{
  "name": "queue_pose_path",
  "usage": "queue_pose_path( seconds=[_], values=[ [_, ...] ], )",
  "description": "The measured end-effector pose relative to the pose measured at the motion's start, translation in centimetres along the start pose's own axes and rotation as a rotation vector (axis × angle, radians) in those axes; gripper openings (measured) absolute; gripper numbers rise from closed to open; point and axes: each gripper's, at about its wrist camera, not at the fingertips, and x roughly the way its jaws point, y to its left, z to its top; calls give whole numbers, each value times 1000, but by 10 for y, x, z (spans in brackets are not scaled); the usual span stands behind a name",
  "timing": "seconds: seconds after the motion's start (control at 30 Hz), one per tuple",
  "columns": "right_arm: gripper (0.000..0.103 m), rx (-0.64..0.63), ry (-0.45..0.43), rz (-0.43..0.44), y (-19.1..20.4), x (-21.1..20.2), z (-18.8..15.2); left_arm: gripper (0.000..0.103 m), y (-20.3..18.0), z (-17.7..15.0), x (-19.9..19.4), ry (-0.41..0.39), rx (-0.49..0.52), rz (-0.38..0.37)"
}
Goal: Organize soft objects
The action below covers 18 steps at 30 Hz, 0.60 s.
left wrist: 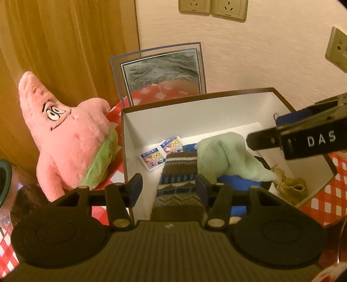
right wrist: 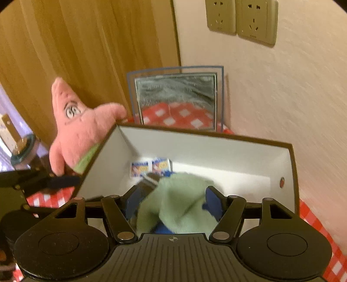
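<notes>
An open box with white inside walls [left wrist: 195, 95] [right wrist: 206, 134] stands on a red checked cloth. In it lie a brown and blue patterned knit piece [left wrist: 177, 173], a pale green soft cloth [left wrist: 227, 156] [right wrist: 180, 201], something blue [left wrist: 236, 182] and a tan pouch [left wrist: 290, 184]. My left gripper [left wrist: 169, 186] is open over the box's near edge. The knit piece lies between its fingers, clear of the left pad. My right gripper [right wrist: 172, 201] is open, with the green cloth lying loose between its fingers. A pink starfish plush [left wrist: 71, 134] [right wrist: 80, 128] leans beside the box's left wall.
Two small printed packets [left wrist: 162, 154] [right wrist: 151, 168] lie on the box floor. A framed mirror [left wrist: 160, 71] [right wrist: 175, 97] leans on the wall behind the box. Wall sockets [left wrist: 212, 8] sit above it. A wooden panel [left wrist: 65, 43] is at the left, and a dark-rimmed jar [right wrist: 21, 149] stands there.
</notes>
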Motion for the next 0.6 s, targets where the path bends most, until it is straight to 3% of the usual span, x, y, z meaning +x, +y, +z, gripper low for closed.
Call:
queue_pose_path(
  seconds=[0.3,0.6],
  values=[
    [67,-11,24,-5,-1,-24,-20,51,-10,-7,-23,-21,-11,-16],
    [67,-2,-33,14,7,-77,-40,54,-22,-20,-69,-75,-39,-36]
  ],
)
